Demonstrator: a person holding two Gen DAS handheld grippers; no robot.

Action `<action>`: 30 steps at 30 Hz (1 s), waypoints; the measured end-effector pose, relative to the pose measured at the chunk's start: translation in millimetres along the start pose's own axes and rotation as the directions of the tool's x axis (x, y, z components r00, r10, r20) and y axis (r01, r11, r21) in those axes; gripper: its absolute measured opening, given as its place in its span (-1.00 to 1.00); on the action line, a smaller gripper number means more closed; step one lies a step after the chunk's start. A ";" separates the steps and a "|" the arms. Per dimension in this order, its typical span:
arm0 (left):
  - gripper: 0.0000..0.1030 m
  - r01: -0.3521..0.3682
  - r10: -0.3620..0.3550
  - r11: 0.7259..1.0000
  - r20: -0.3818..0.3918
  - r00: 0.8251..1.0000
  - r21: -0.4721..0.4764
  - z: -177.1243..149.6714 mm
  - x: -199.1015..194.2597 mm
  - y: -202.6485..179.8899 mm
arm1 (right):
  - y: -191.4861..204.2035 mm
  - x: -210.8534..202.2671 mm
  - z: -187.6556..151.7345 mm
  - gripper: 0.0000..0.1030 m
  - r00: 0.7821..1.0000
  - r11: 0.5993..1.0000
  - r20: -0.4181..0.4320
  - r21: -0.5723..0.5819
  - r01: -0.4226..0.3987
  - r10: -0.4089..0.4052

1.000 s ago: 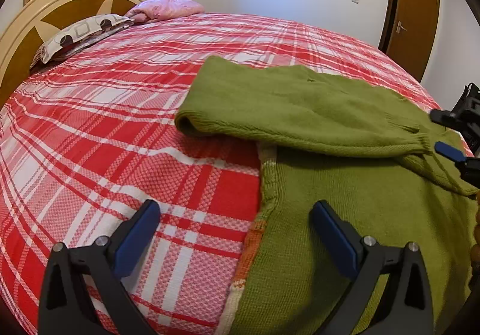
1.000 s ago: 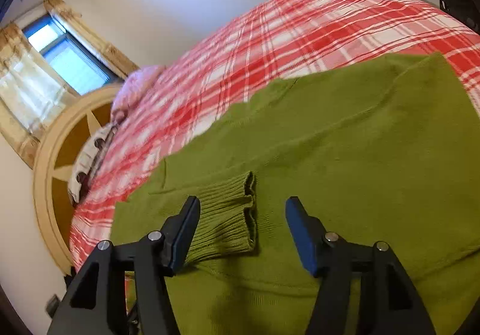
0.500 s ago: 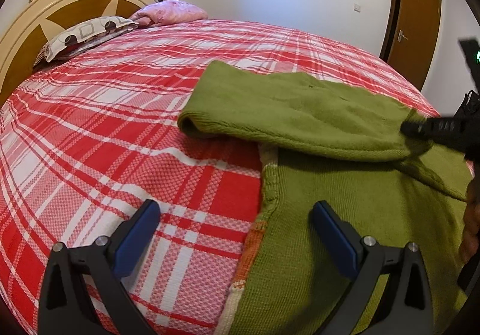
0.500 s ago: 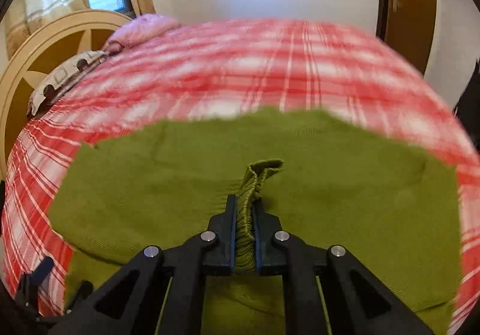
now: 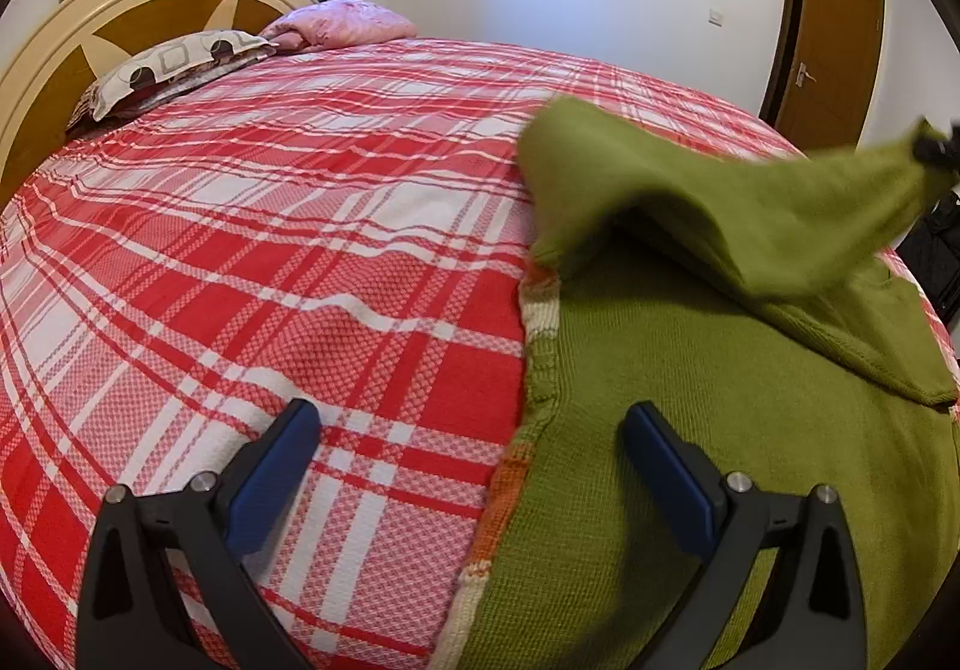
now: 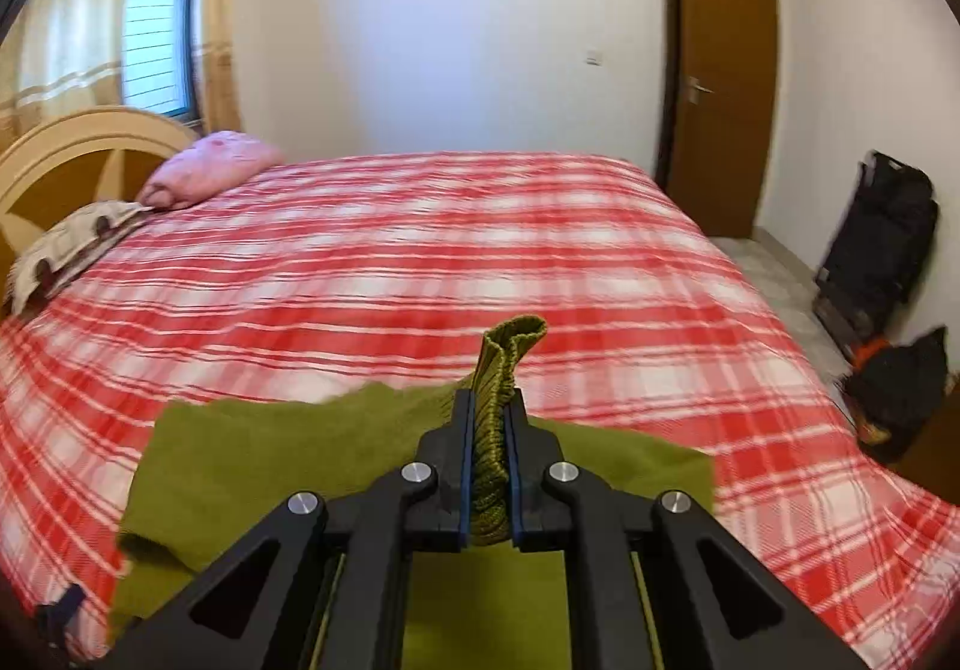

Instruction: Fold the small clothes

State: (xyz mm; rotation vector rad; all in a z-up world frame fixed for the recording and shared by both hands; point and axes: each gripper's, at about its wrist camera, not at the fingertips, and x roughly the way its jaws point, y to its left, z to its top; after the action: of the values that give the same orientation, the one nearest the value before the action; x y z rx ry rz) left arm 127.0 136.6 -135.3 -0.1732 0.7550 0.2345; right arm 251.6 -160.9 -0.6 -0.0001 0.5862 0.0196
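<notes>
Left wrist view: left gripper [image 5: 471, 454] with jaws wide apart, nothing between them; its blue pads [image 5: 273, 466] straddle the striped hem edge of the green sweater [image 5: 690, 466]. Sweater body lies flat on the red plaid bedspread [image 5: 252, 262], at the near right of the bed. The sleeve [image 5: 738, 208] is raised off the body, stretched up and right to the right gripper [image 5: 933, 149], only a dark tip at the frame edge; its grip cannot be judged from here. This view alone shows the hem and the shadowed gap under the raised sleeve.

Right wrist view: right gripper [image 6: 487, 466] clamped on the ribbed cuff [image 6: 495, 400], pads pressed flat against the knit on both sides, cuff end poking out beyond the fingertips. Sweater [image 6: 288, 466] below and left of the fingers, blurred. This view alone shows the black bags [image 6: 882, 250] on the floor at far right by the door [image 6: 723, 87].

Versus one second ago: the right jaws stood open around the cuff lying flat; they have closed on it. The sleeve then lay folded across the body; it is now lifted, and the bed sits lower in the right view. Left view is nearly unchanged.
</notes>
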 end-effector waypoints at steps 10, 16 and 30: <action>1.00 -0.006 0.006 1.000 -0.001 1.000 0.002 0.2 -0.2 -0.4 | -45.3 42.0 -52.7 -0.84 0.989 0.996 -0.145 0.076 0.037 -0.025; 1.00 -0.035 0.036 0.999 -0.061 0.998 0.022 14.4 1.4 -4.3 | -65.2 51.4 -74.6 -0.78 0.975 0.991 -0.216 0.133 -0.014 0.042; 1.00 -0.139 0.138 0.990 -0.135 0.981 0.003 64.6 49.2 -5.0 | -122.2 2.6 -73.8 -0.69 0.988 0.941 -0.118 0.334 -0.051 0.096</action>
State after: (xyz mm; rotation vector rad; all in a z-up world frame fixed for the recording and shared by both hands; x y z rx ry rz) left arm 205.4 154.5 -122.9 -0.1437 0.9019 0.3602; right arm 215.2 -283.4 -64.1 0.3494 0.7172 -0.0062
